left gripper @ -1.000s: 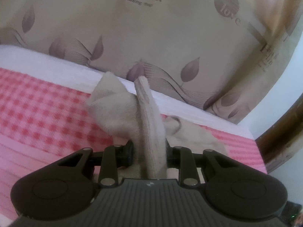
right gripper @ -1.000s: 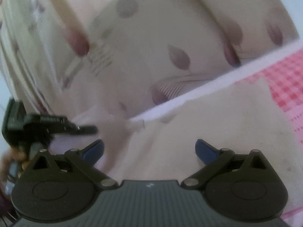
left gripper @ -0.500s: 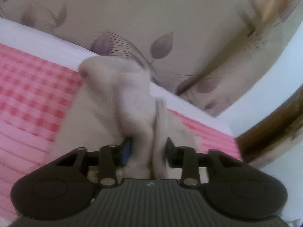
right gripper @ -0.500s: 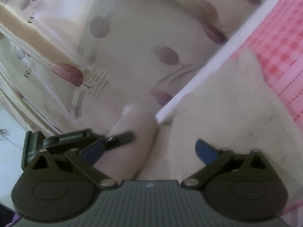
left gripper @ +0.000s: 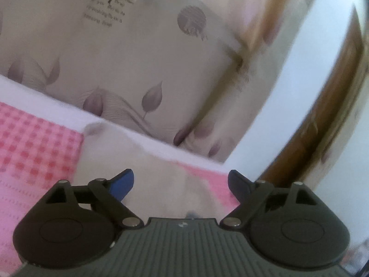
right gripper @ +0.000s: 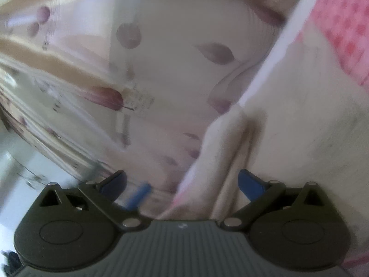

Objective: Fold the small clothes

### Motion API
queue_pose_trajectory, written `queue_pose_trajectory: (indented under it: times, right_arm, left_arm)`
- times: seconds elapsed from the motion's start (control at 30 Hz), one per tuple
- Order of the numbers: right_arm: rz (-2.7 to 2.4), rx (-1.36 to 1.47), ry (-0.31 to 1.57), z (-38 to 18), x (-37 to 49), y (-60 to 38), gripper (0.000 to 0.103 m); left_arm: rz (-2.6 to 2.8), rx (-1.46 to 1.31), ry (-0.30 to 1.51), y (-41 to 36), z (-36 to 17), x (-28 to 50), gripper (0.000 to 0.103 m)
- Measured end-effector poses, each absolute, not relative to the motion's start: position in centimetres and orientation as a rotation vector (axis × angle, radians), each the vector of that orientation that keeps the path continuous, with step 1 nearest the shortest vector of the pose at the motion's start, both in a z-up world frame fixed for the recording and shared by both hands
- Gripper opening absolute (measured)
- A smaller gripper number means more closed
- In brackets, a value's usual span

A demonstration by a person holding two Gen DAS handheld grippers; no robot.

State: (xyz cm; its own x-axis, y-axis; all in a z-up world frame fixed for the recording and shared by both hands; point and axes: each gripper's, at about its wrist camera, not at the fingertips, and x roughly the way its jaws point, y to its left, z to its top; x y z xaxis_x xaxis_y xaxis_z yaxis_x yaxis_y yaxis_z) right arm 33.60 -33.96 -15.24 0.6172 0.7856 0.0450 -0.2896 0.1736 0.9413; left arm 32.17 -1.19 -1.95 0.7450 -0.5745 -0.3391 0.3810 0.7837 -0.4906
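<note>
A small cream garment (left gripper: 143,161) lies on the pink checked bed cover (left gripper: 34,147), near its far white edge. My left gripper (left gripper: 181,182) is open and empty, just above the garment's near part. In the right wrist view the same garment (right gripper: 299,127) spreads to the right, with a raised fold (right gripper: 228,143) running toward the camera. My right gripper (right gripper: 182,184) is open, its right finger beside the fold, nothing held. The tip of the left gripper's blue finger (right gripper: 137,196) shows blurred at lower left.
A cream curtain with purple leaf prints (left gripper: 138,69) hangs close behind the bed's far edge. A white wall and brown wooden frame (left gripper: 334,115) stand at the right in the left wrist view. The right wrist view is motion-blurred.
My left gripper has let go of the cream garment and opened; the cloth now lies flat on the bed. My right gripper stayed open and swung closer over the fold.
</note>
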Motion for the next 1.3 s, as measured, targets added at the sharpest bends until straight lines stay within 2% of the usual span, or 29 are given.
queue_pose_trajectory:
  times: [0.03, 0.1, 0.37, 0.43, 0.53, 0.8, 0.83, 0.87, 0.9, 0.93, 1.07, 1.17, 1.3]
  right_arm:
    - [0.823, 1.18, 0.526, -15.4, 33.8, -33.8, 0.103]
    - [0.827, 1.174, 0.551, -15.3, 34.3, -33.3, 0.103]
    - [0.753, 0.997, 0.67, -13.4, 36.5, -30.9, 0.103]
    - [0.721, 0.911, 0.705, -12.6, 37.0, -30.2, 0.103]
    - [0.694, 0.843, 0.724, -12.0, 37.2, -30.1, 0.103]
    - [0.752, 0.8, 0.624, -12.1, 36.6, -28.7, 0.102]
    - [0.762, 0.776, 0.615, -12.0, 36.5, -28.0, 0.096]
    - [0.755, 0.733, 0.612, -11.8, 36.5, -27.2, 0.081]
    - [0.732, 0.678, 0.621, -11.7, 36.4, -26.4, 0.059]
    - [0.697, 0.635, 0.635, -11.7, 36.5, -25.9, 0.05]
    - [0.645, 0.658, 0.638, -12.2, 36.9, -26.6, 0.039]
    - [0.641, 0.641, 0.634, -12.1, 36.8, -26.3, 0.04]
    - [0.684, 0.689, 0.666, -12.8, 37.3, -26.8, 0.048]
  left_arm:
    - [-0.555, -0.386, 0.506, -1.3, -2.9, 31.7, 0.079]
    - [-0.606, -0.357, 0.526, -2.0, -4.7, 30.8, 0.077]
    - [-0.749, -0.255, 0.508, -3.7, -8.7, 29.2, 0.077]
    - [-0.769, -0.259, 0.5, -3.7, -8.8, 29.2, 0.081]
    - [-0.782, -0.291, 0.5, -3.3, -9.2, 29.3, 0.082]
    - [-0.813, -0.319, 0.491, -3.6, -9.1, 29.3, 0.095]
    - [-0.814, -0.323, 0.489, -3.7, -9.1, 29.2, 0.096]
    - [-0.817, -0.33, 0.488, -3.6, -9.2, 29.2, 0.097]
    - [-0.819, -0.336, 0.486, -3.5, -9.2, 29.2, 0.098]
    - [-0.82, -0.341, 0.485, -3.4, -9.2, 29.2, 0.099]
    - [-0.818, -0.35, 0.478, -3.4, -9.2, 29.0, 0.1]
    - [-0.802, -0.357, 0.458, -3.1, -9.0, 28.7, 0.101]
    - [-0.783, -0.339, 0.429, -2.8, -8.6, 28.2, 0.101]
